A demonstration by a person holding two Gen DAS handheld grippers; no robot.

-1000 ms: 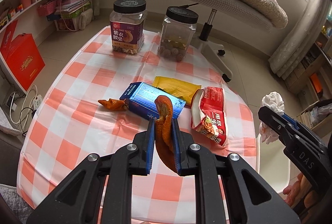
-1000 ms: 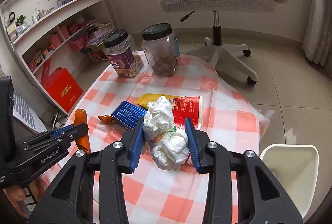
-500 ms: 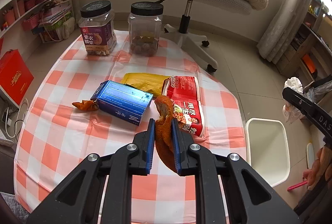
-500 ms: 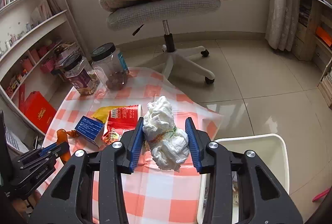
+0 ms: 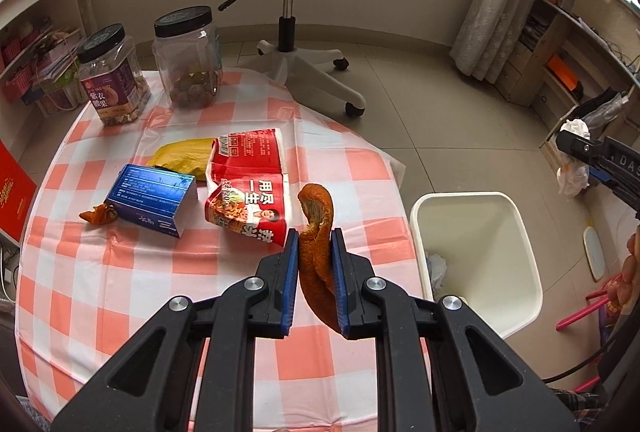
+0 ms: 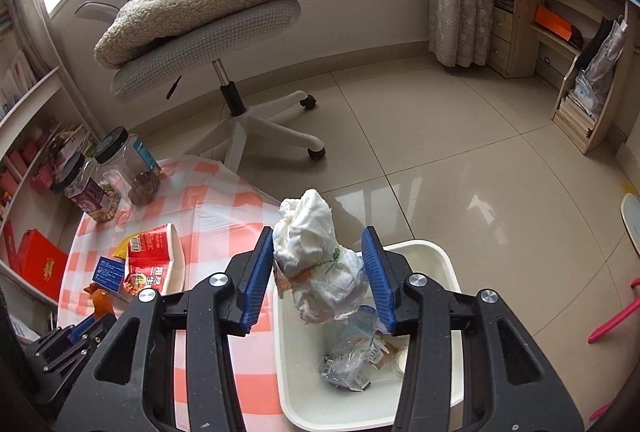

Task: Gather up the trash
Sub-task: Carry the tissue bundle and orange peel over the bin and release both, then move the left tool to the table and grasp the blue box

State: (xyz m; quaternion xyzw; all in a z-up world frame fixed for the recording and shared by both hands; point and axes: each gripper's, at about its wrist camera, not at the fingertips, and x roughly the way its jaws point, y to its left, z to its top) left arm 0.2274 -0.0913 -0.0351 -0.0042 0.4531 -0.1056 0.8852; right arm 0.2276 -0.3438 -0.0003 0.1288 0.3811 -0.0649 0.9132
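Over the white bin [image 6: 444, 264], which stands on the floor just beside the tabletop [image 5: 120, 272] edge, the right gripper [image 6: 318, 276] has just been spreading its fingers; the crumpled white tissue wad [image 6: 316, 252] sits between them, touching the left pad and clear of the right. Near that same tabletop edge, the left gripper [image 5: 314, 256] has its fingers pinching an orange peel strip [image 5: 318, 232]. Bare tiled floor [image 6: 460, 151] lies open beyond the bin.

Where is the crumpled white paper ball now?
In the right wrist view, the crumpled white paper ball sits between the right tool's opening blue pads, above the white plastic bin.
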